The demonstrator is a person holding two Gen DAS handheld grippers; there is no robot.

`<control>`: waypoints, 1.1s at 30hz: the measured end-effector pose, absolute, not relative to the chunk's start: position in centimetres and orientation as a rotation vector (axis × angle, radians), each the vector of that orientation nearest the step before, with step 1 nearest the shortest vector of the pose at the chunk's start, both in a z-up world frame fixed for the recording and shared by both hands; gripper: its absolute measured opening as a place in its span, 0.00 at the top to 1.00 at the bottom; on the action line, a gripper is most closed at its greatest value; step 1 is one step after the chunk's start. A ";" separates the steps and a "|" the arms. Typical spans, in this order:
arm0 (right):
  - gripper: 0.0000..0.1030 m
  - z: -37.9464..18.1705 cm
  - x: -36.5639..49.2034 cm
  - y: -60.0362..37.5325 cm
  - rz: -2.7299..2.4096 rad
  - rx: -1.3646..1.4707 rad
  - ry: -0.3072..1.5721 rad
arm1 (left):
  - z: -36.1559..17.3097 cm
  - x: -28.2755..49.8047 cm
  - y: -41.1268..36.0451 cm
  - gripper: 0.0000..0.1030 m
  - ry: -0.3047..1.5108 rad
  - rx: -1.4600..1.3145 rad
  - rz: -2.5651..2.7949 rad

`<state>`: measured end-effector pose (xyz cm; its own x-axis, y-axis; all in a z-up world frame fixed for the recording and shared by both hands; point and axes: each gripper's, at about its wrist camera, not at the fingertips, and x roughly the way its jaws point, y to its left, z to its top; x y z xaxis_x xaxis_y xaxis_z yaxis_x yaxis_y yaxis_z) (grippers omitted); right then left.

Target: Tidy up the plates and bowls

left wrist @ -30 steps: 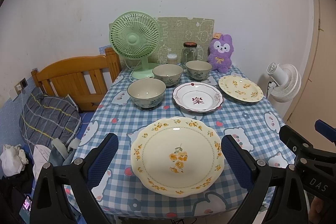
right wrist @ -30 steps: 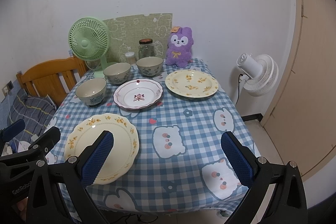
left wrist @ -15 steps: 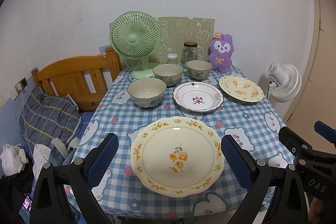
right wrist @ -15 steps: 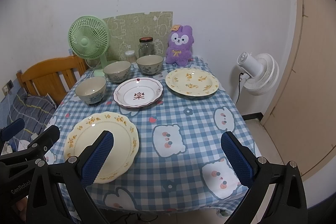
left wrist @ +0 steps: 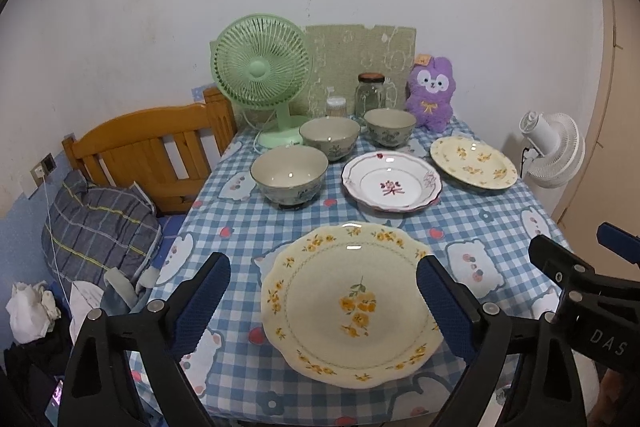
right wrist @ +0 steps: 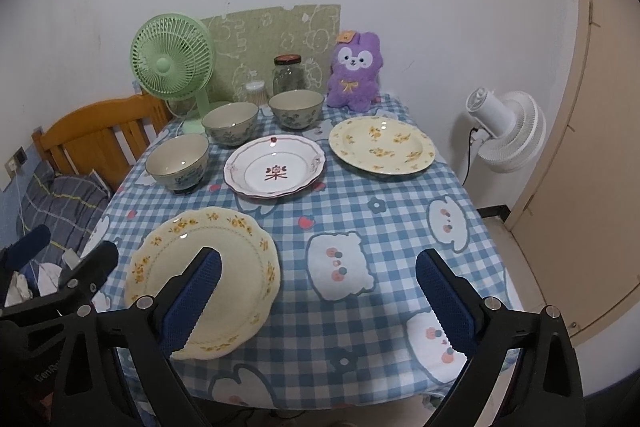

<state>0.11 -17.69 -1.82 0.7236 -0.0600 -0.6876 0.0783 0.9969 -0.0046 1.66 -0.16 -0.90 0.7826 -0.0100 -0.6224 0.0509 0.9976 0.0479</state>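
A large cream plate with yellow flowers (left wrist: pixel 352 301) lies at the table's near edge, between the fingers of my open left gripper (left wrist: pixel 324 301), which hovers above it. It also shows in the right wrist view (right wrist: pixel 208 267). A white plate with a red mark (left wrist: pixel 392 181) lies mid-table, and a second cream flowered plate (left wrist: pixel 472 163) at the far right. Three grey-blue bowls (left wrist: pixel 289 175) (left wrist: pixel 330 137) (left wrist: pixel 390 127) stand upright in a row behind. My right gripper (right wrist: pixel 318 301) is open and empty over the near right cloth.
A blue checked tablecloth (right wrist: pixel 396 227) covers the table. A green fan (left wrist: pixel 262 75), glass jar (left wrist: pixel 370 93) and purple plush (left wrist: pixel 430 93) stand at the back. A wooden bed frame (left wrist: pixel 152 143) is left, a white fan (left wrist: pixel 554 151) right.
Both views have crept slightly closer to the table. Nothing on the table has moved, and both grippers stay open.
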 end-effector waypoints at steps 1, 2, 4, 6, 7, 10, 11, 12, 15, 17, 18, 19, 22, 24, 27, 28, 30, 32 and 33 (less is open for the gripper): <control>0.04 -2.0 0.4 -17.5 -0.075 0.024 0.765 | -1.2 2.0 0.1 0.10 0.685 0.063 -0.032; 0.04 -2.2 0.7 -17.3 -0.074 0.021 0.772 | -1.5 2.3 0.2 0.11 0.696 0.061 -0.032; 0.04 -2.6 1.3 -16.9 -0.070 0.020 0.783 | -2.0 2.8 0.5 0.12 0.717 0.055 -0.033; 0.06 -3.1 1.9 -16.5 -0.069 0.018 0.798 | -2.5 3.6 0.8 0.14 0.738 0.049 -0.038; 0.06 -3.3 2.3 -16.3 -0.068 0.018 0.805 | -2.7 3.8 0.9 0.14 0.744 0.048 -0.040; 0.07 -4.0 3.2 -15.7 -0.071 0.015 0.822 | -3.4 4.8 1.4 0.15 0.764 0.043 -0.040; 0.07 -4.3 3.6 -15.5 -0.072 0.015 0.829 | -3.6 5.1 1.5 0.15 0.770 0.041 -0.039; 0.07 -4.6 3.8 -15.3 -0.073 0.016 0.835 | -3.8 5.5 1.6 0.15 0.778 0.039 -0.039; 0.09 -5.5 4.9 -14.6 -0.077 0.018 0.860 | -4.8 6.5 2.1 0.17 0.802 0.035 -0.035; 0.10 -6.2 5.7 -14.1 -0.078 0.014 0.873 | -5.5 7.2 2.4 0.17 0.825 0.027 -0.036; 0.10 -6.6 6.1 -13.8 -0.081 0.011 0.879 | -5.9 7.5 2.6 0.19 0.835 0.019 -0.037; 0.10 -6.9 6.4 -13.6 -0.083 0.010 0.883 | -6.2 7.8 2.9 0.19 0.845 0.004 -0.039; 0.11 -7.9 7.3 -13.2 -0.093 0.008 0.898 | -7.4 8.7 3.4 0.20 0.876 -0.016 -0.037; 0.11 -8.8 7.9 -12.9 -0.100 0.008 0.915 | -8.3 9.3 3.7 0.21 0.901 -0.022 -0.037; 0.11 -10.1 8.6 -12.6 -0.108 0.008 0.941 | -9.6 9.9 3.9 0.23 0.929 -0.022 -0.036; 0.11 -10.6 8.8 -12.4 -0.110 0.010 0.948 | -10.0 10.0 4.0 0.23 0.939 -0.019 -0.035; 0.13 -11.5 9.2 -12.2 -0.112 0.010 0.964 | -10.7 10.4 4.1 0.25 0.951 -0.016 -0.035; 0.13 -12.1 9.6 -11.9 -0.120 -0.004 0.970 | -11.1 10.7 4.1 0.25 0.950 -0.008 -0.032; 0.13 -12.2 9.7 -11.8 -0.125 -0.010 0.969 | -11.4 10.8 4.2 0.26 0.954 -0.012 -0.034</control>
